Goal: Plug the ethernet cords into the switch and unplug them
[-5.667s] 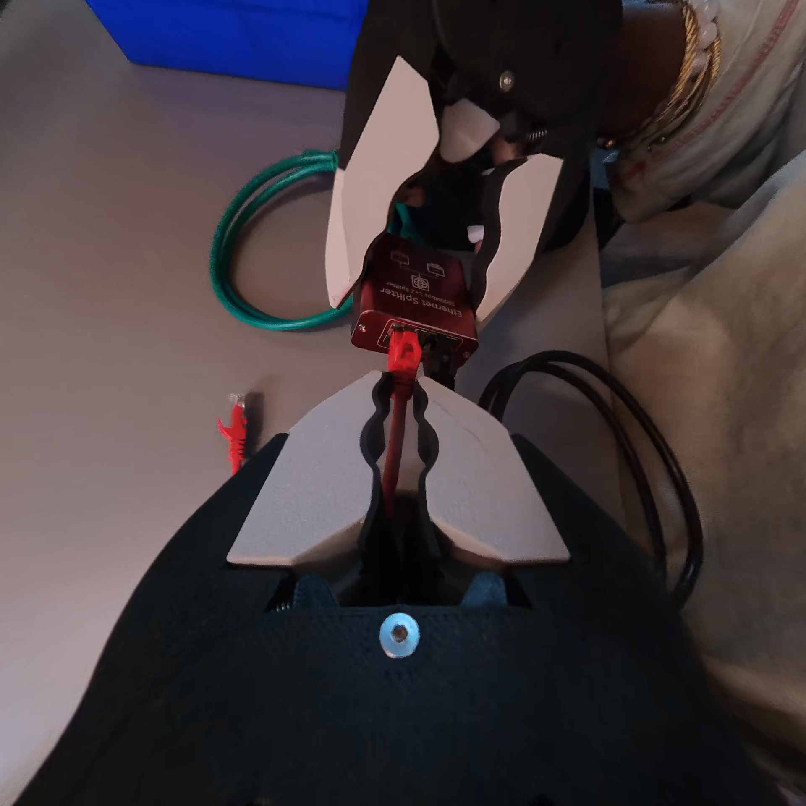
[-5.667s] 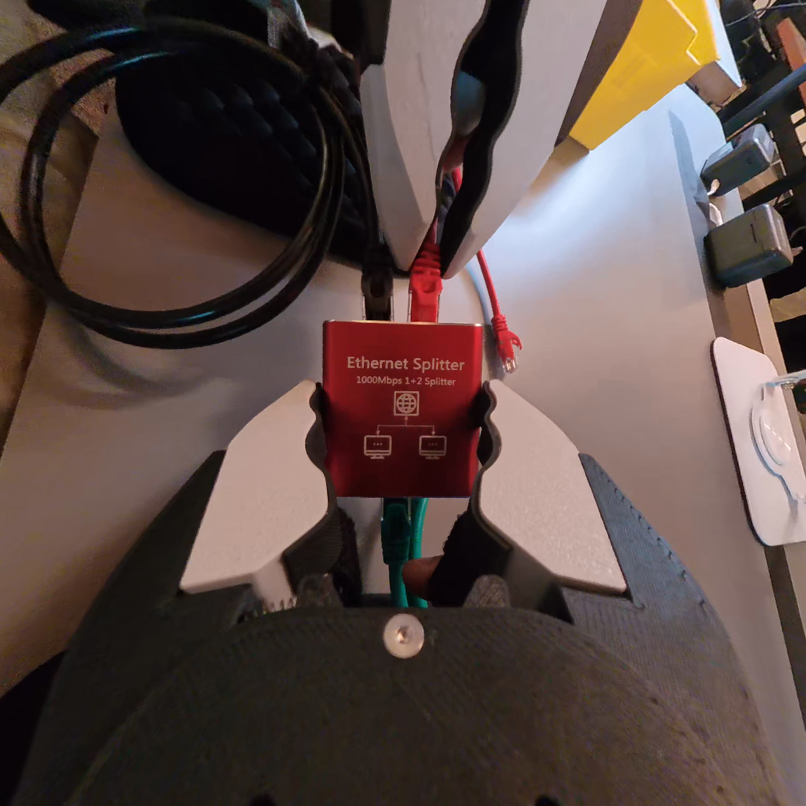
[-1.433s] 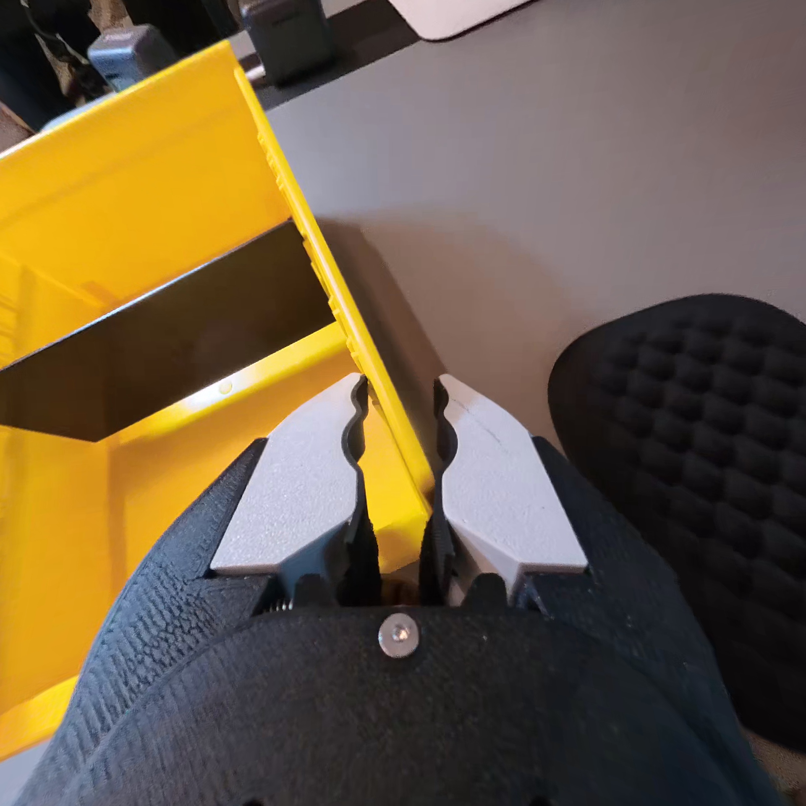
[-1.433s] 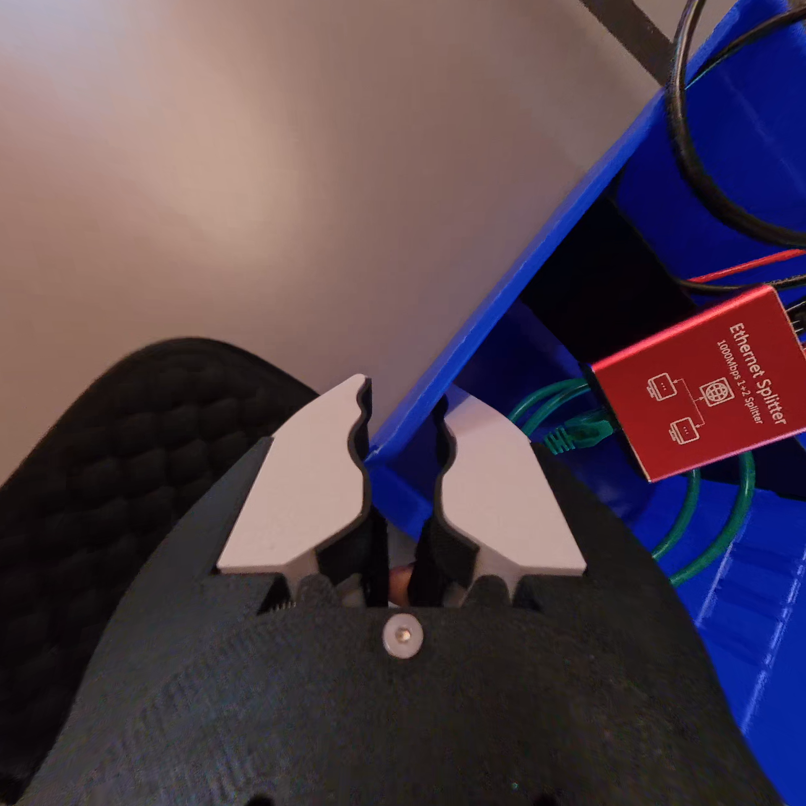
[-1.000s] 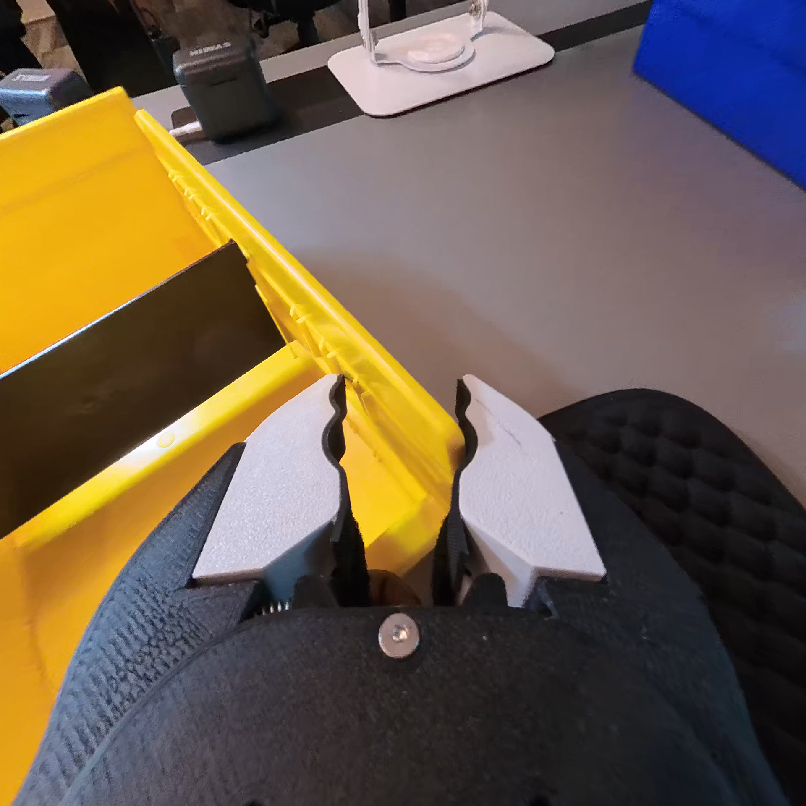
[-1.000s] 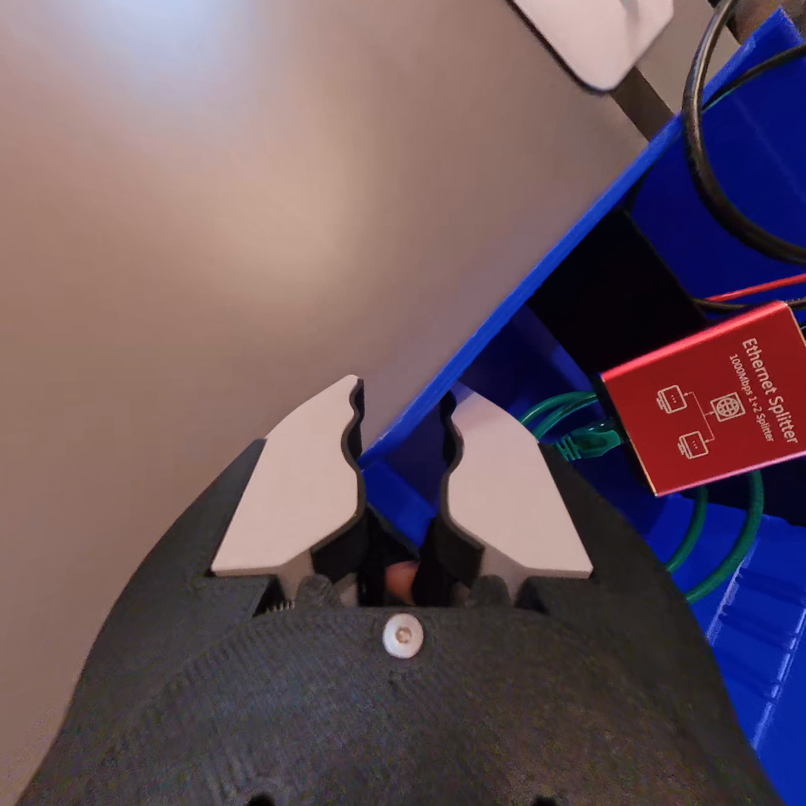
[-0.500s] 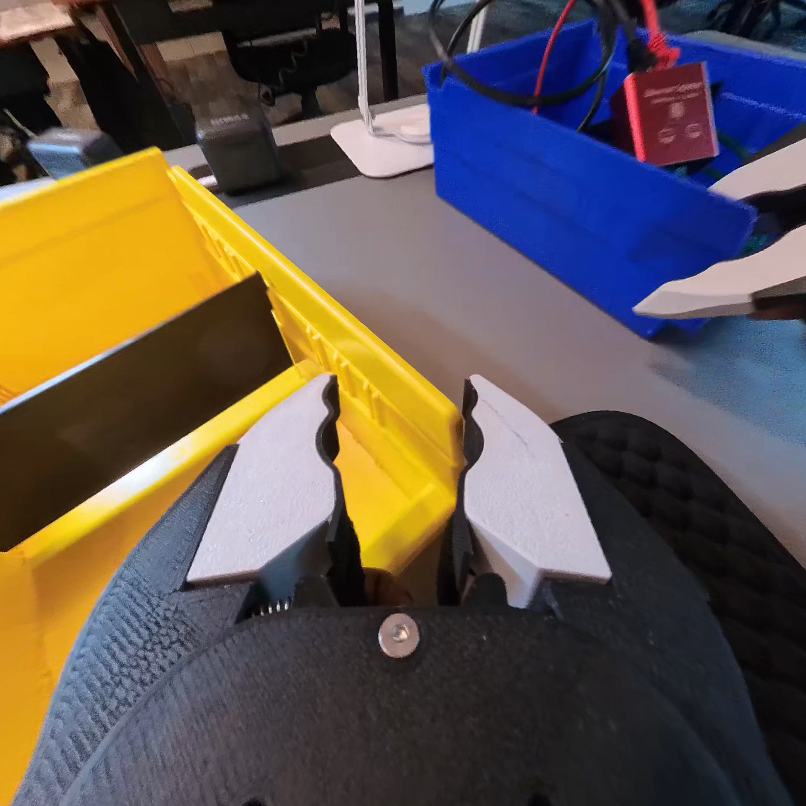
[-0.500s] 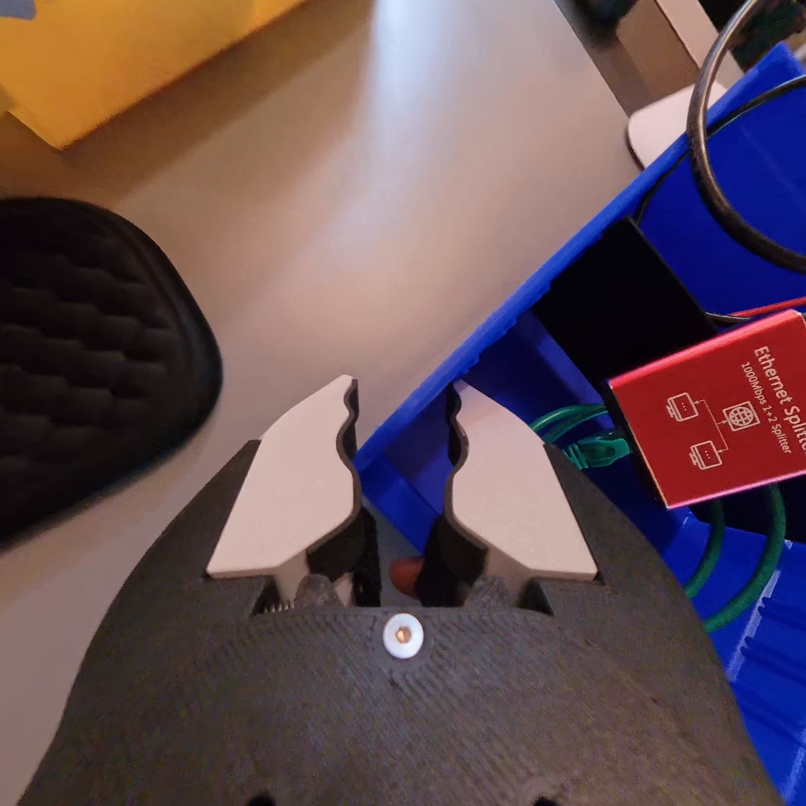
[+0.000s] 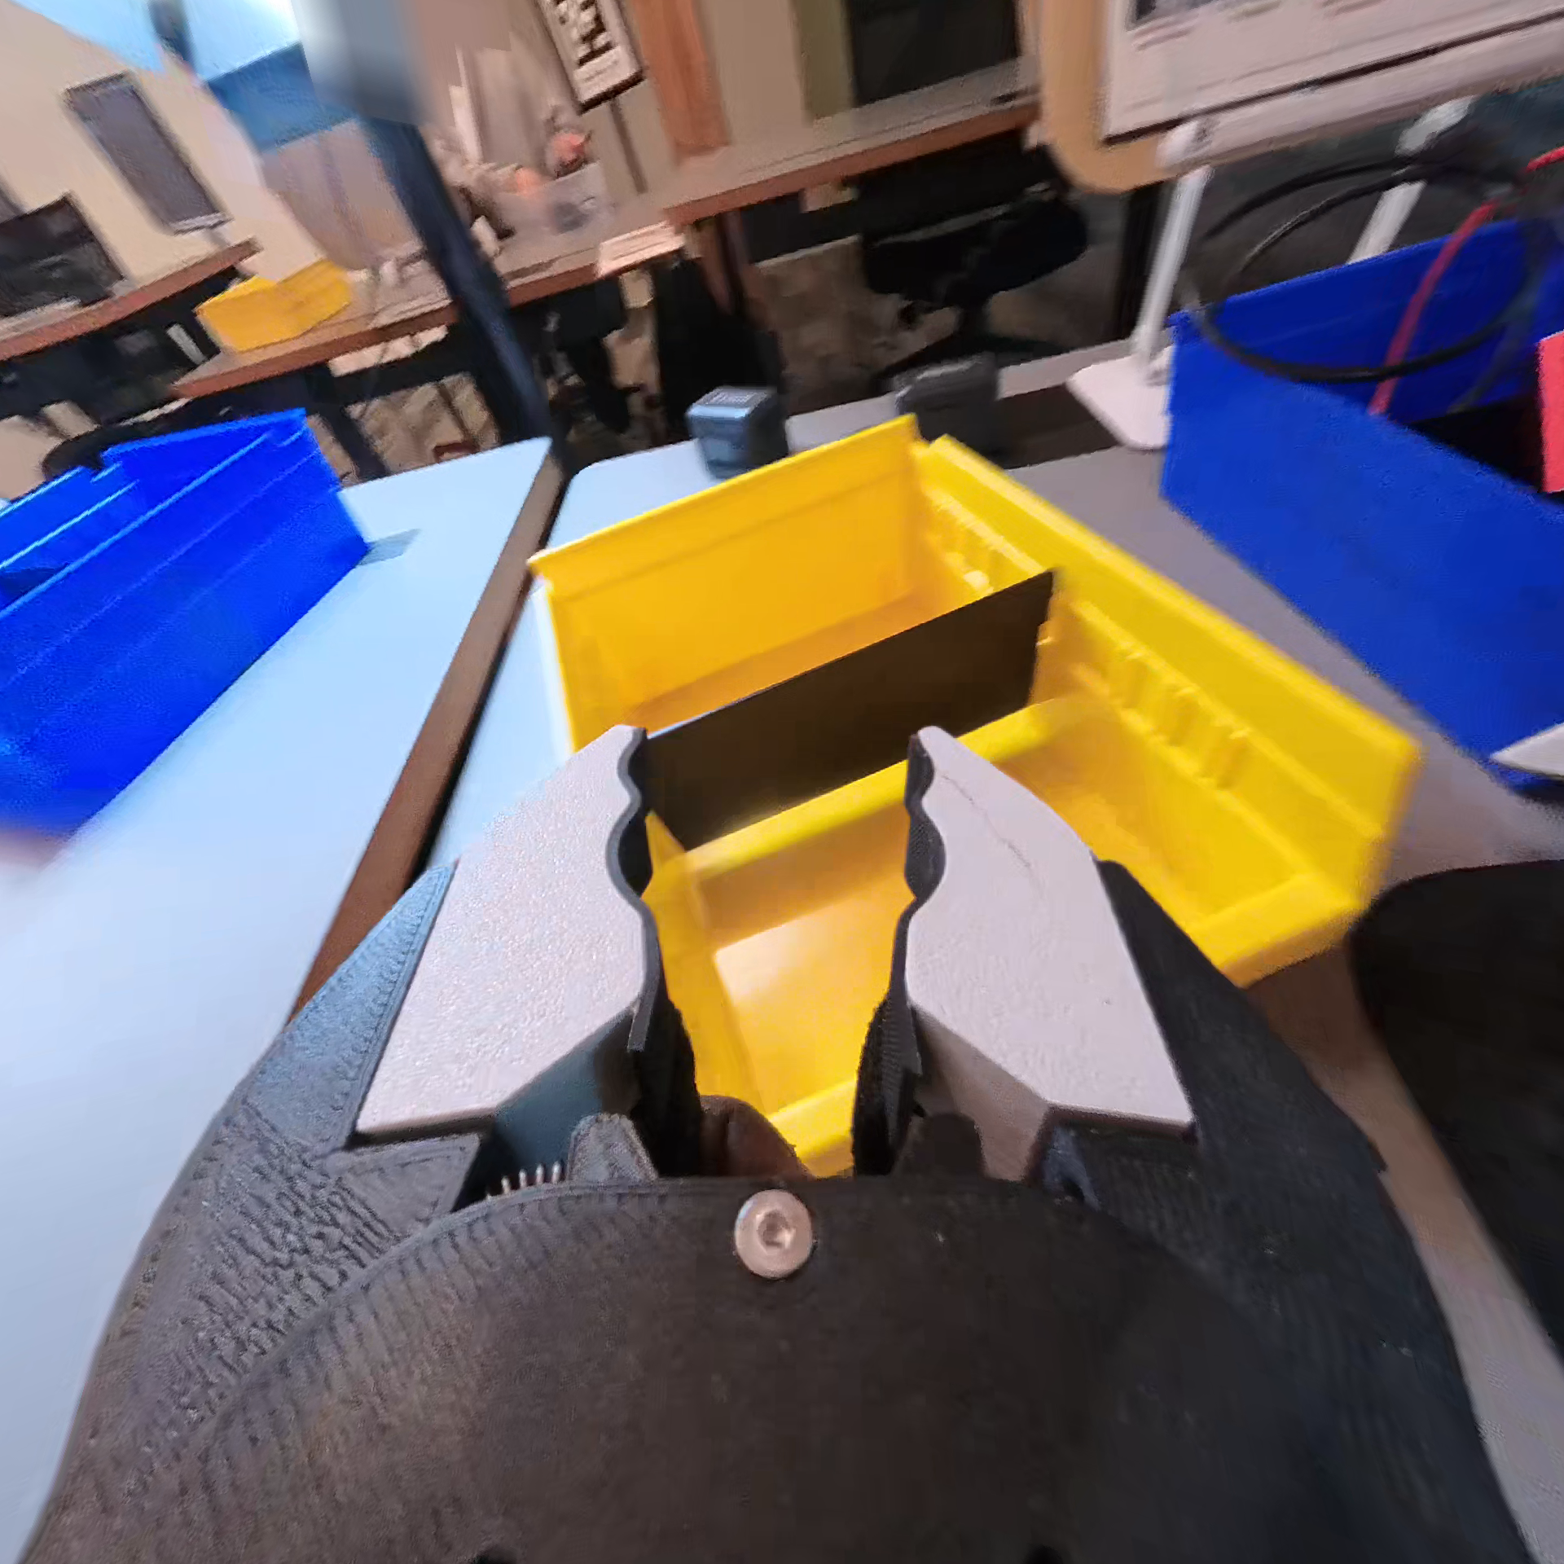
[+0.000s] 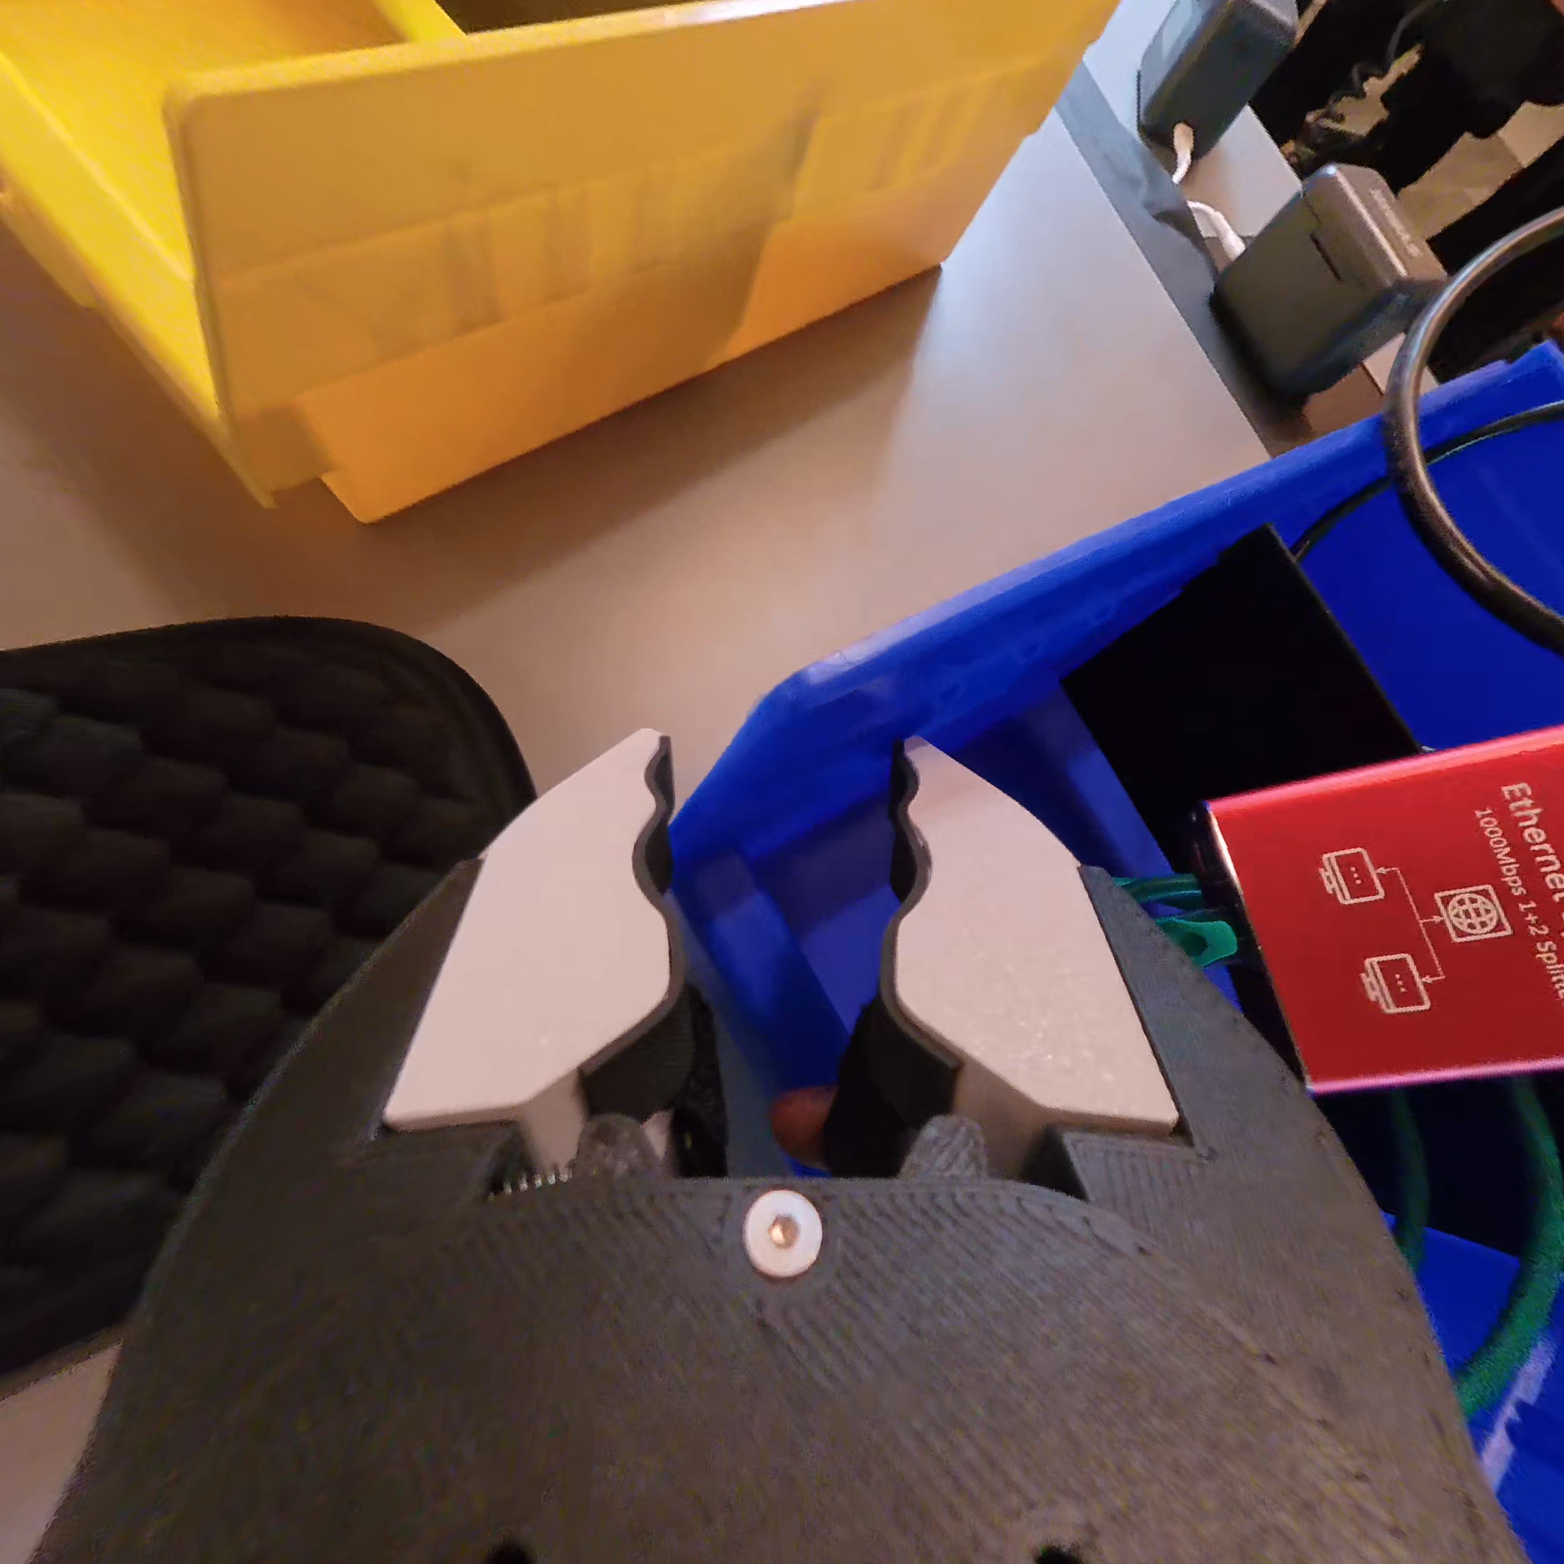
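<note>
the switch runs off the right edge, its far ports unseen. the green cord is partly hidden under it, the black cord is cut by the edge. the back room in the left wrist view is blurred.

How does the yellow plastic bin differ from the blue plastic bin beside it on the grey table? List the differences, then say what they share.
Colour: the yellow plastic bin is yellow, the blue plastic bin blue.
Contents: the yellow bin looks empty; the blue bin holds a red metal splitter box and a green cable.
Grippers: the open left gripper hovers over the yellow bin; the open right gripper straddles the blue bin's corner.
Shared: each has a black divider panel.
</note>
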